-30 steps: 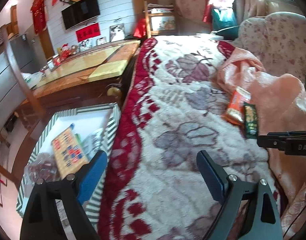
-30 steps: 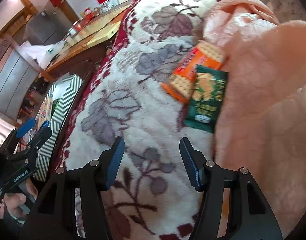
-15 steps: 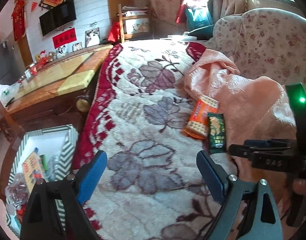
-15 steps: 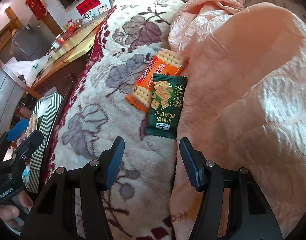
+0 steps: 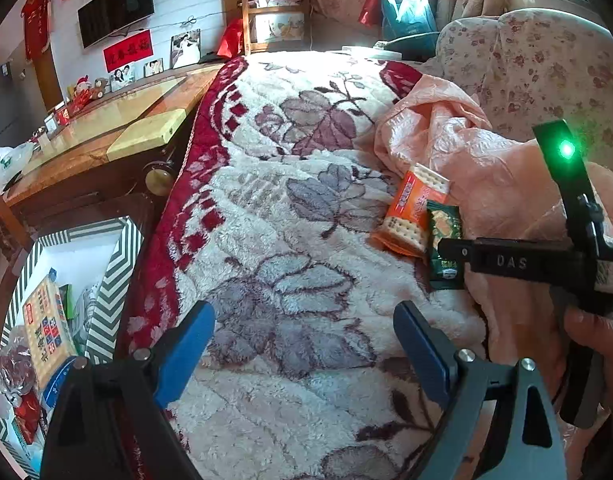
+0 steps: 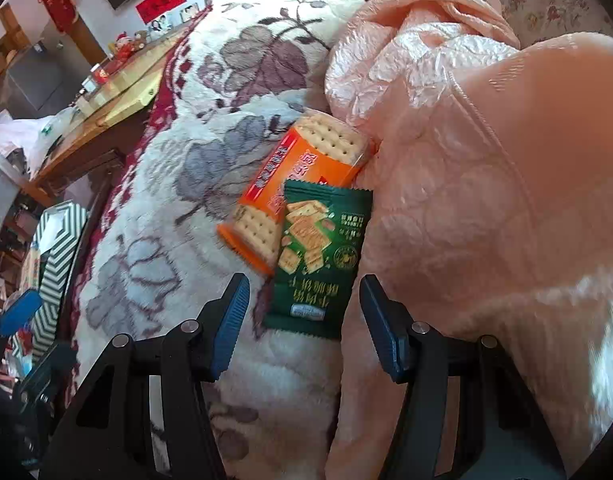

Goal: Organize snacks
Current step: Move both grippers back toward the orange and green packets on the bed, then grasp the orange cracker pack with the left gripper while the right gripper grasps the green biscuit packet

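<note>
Right gripper (image 6: 304, 316) hangs unclenched astride the green packet (image 6: 320, 260), lined up to pinch it; left gripper (image 5: 302, 344), at nine o'clock, gapes empty.

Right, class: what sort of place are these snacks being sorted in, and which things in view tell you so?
Most likely a lived-in home, a living room or bedroom. A plush floral blanket covers a bed or sofa, a television hangs on the wall with family photos beneath it, and a wooden table stands alongside.
</note>
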`<state>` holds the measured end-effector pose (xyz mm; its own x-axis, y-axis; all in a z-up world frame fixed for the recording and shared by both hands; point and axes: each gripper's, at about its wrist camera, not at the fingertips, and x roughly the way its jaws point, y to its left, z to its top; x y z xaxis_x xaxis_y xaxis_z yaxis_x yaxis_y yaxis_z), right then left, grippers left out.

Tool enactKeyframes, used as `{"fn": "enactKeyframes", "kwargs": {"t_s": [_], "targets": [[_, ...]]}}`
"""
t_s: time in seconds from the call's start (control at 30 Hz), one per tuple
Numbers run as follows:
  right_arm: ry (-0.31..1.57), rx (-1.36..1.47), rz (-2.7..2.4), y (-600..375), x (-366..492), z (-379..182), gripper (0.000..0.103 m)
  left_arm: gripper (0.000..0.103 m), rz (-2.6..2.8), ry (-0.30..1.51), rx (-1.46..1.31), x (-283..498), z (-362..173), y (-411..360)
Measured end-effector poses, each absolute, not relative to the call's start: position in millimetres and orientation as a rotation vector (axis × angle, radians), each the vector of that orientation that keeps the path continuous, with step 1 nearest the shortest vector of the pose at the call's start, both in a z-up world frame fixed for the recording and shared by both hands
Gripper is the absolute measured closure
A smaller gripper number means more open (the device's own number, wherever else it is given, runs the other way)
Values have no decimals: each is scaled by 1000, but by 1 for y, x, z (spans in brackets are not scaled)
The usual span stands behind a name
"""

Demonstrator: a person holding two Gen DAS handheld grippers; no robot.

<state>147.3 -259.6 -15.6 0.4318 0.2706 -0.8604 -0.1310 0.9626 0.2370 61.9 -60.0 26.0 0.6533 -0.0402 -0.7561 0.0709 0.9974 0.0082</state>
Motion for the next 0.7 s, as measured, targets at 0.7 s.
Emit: {"fn": "enactKeyframes", "kwargs": {"t_s": [0.7], "targets": [[1131,46,327,-244,166,-36,59,11,-48,907,1,67,7,-48]]}}
